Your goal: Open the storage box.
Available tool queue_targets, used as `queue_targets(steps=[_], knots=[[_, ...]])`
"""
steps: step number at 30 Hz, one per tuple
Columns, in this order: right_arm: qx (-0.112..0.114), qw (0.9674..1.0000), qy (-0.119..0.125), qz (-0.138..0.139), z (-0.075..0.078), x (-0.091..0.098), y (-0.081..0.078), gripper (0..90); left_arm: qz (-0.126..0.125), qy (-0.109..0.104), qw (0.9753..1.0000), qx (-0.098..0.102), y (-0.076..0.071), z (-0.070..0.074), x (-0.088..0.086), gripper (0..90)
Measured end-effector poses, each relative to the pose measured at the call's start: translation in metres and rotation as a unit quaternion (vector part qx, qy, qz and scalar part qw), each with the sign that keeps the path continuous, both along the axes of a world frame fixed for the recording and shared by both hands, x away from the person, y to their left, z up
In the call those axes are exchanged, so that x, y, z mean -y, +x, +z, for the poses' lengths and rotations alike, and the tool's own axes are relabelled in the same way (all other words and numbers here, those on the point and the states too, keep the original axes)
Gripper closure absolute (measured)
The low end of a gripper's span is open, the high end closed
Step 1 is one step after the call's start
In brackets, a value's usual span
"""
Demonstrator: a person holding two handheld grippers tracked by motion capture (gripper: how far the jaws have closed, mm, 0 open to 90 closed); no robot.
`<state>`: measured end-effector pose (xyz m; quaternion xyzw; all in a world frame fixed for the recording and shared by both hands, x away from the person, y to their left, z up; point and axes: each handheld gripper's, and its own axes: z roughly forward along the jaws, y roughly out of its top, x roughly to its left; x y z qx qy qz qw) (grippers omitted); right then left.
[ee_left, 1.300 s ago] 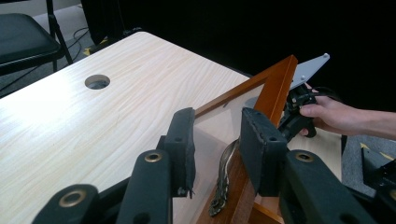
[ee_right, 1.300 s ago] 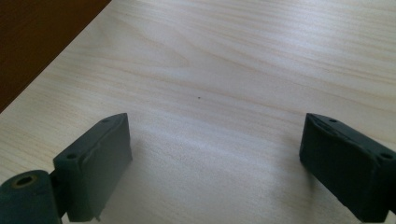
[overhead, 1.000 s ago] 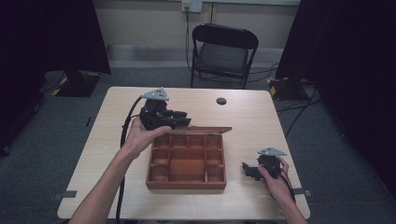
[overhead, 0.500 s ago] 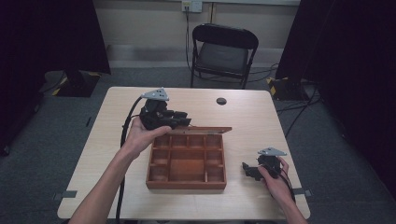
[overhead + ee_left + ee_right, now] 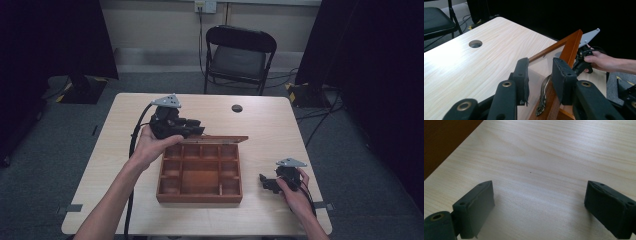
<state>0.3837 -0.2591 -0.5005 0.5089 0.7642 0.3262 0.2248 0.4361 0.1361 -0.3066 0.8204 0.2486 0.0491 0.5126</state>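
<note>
A wooden box (image 5: 200,172) with many compartments sits mid-bench, its lid (image 5: 220,139) raised at the far edge. The left gripper (image 5: 196,131) is at the box's far-left corner, at the lid. In the left gripper view its jaws stand part-way apart with a gap between the pads; the lid's frame (image 5: 571,47) rises just behind the right pad, and a metal clasp (image 5: 542,96) hangs below between the jaws. It may be that the right pad touches the frame, but the angle is poor, and nothing is clearly pinched, so the jaws read as open.

The right gripper (image 5: 264,181) rests on the bench (image 5: 125,130) to the right of the box, apart from it, in the person's right hand (image 5: 295,192). Its jaws are wide open over bare wood in the right gripper view, with a corner of the box (image 5: 444,142) at upper left.

A round hole (image 5: 237,108) lies in the bench beyond the box, and a folding chair (image 5: 240,55) stands behind.
</note>
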Motion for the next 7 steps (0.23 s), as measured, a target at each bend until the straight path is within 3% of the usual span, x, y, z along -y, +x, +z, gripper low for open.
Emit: queue_targets(steps=[7], knots=[[0.000, 1.0000, 0.000, 0.001, 0.0000, 0.0000, 0.0001, 8.4, -0.003, -0.001, 1.0000, 0.002, 0.0009, -0.0001, -0.0004, 66.3]])
